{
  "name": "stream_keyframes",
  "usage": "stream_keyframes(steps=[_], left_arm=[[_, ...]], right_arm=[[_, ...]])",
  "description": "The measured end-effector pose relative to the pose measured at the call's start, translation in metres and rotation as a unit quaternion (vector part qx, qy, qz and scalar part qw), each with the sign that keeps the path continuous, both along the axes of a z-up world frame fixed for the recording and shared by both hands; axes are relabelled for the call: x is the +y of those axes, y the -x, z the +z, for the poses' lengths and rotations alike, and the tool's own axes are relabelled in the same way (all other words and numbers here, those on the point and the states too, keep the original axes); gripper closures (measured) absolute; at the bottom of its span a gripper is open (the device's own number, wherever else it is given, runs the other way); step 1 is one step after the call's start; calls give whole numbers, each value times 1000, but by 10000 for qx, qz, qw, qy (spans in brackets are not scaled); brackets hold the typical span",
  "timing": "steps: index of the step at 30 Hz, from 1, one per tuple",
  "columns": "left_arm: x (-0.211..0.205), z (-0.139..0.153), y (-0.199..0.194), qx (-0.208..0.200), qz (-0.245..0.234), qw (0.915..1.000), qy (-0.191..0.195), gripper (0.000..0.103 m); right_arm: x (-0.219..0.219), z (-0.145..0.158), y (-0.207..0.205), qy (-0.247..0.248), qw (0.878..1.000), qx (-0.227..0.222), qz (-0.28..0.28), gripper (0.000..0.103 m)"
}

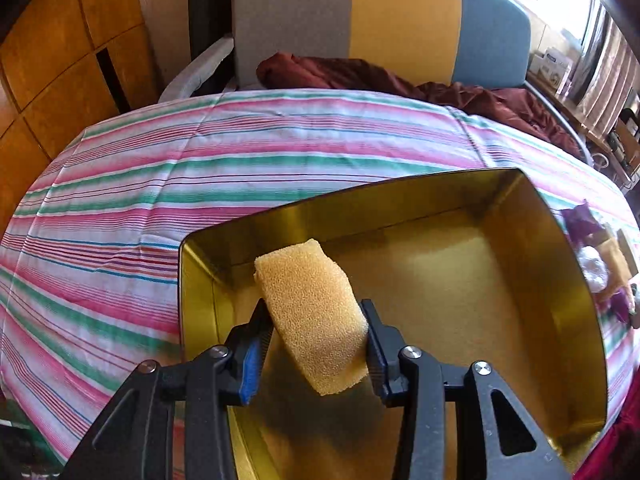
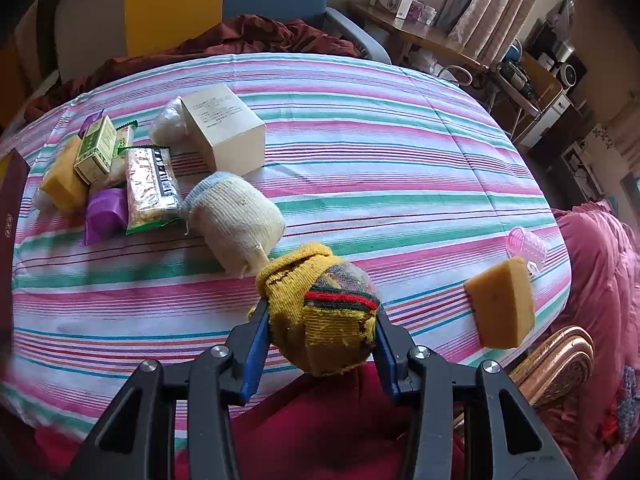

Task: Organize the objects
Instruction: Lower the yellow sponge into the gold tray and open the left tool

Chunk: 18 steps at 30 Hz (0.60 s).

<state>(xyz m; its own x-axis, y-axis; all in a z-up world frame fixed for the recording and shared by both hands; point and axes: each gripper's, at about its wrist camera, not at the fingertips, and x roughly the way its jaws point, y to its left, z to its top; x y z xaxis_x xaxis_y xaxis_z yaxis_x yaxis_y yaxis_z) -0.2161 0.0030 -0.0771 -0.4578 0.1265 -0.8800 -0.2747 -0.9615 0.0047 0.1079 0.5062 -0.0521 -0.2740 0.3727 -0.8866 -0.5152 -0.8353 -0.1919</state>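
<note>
Clamped between the fingers of the left gripper [image 1: 316, 340], a yellow sponge [image 1: 310, 316] is held tilted above the near left part of a gold tin box [image 1: 400, 200], whose floor is seen bare beneath it. The box is set on a striped cloth [image 1: 160, 184] covering the counter. The right gripper [image 2: 320, 334] is closed on a rolled yellow sock [image 2: 320, 312], held over the near edge of the counter. Just beyond the sock, a cream sock roll [image 2: 234, 220] is laid on the cloth. To the right, a second sponge [image 2: 502, 306] is seen near a pink curler [image 2: 528, 246]. At far left, a white carton [image 2: 224, 128], a snack packet [image 2: 150, 188], a green box [image 2: 96, 154] and a purple packet [image 2: 104, 212] are grouped close together.
</note>
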Motion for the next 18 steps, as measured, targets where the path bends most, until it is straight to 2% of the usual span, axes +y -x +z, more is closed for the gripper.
stream_keyframes(steps=[4,6,10,15,18], left_arm=[[-4,-2,7,52,76,9999,79,51],[-7,-1,9,88,226,9996,170,50],[-11,10,-7,276,163,9995,-45,40],[-29,30,-33,540,561,9963,-354,39],[-42,40,-56,679,728,9931,-616,39]], right_arm=[[-1,-1,1,-55,9999,-84,-15,56],[-2,-1,2,-71,9999,-107,-25,56],[-3,-1,2,-93,9999,-128,-35,56],[-6,2,2,-150,9999,-76,24,56],[-18,13,5,15,9997,177,146,56]])
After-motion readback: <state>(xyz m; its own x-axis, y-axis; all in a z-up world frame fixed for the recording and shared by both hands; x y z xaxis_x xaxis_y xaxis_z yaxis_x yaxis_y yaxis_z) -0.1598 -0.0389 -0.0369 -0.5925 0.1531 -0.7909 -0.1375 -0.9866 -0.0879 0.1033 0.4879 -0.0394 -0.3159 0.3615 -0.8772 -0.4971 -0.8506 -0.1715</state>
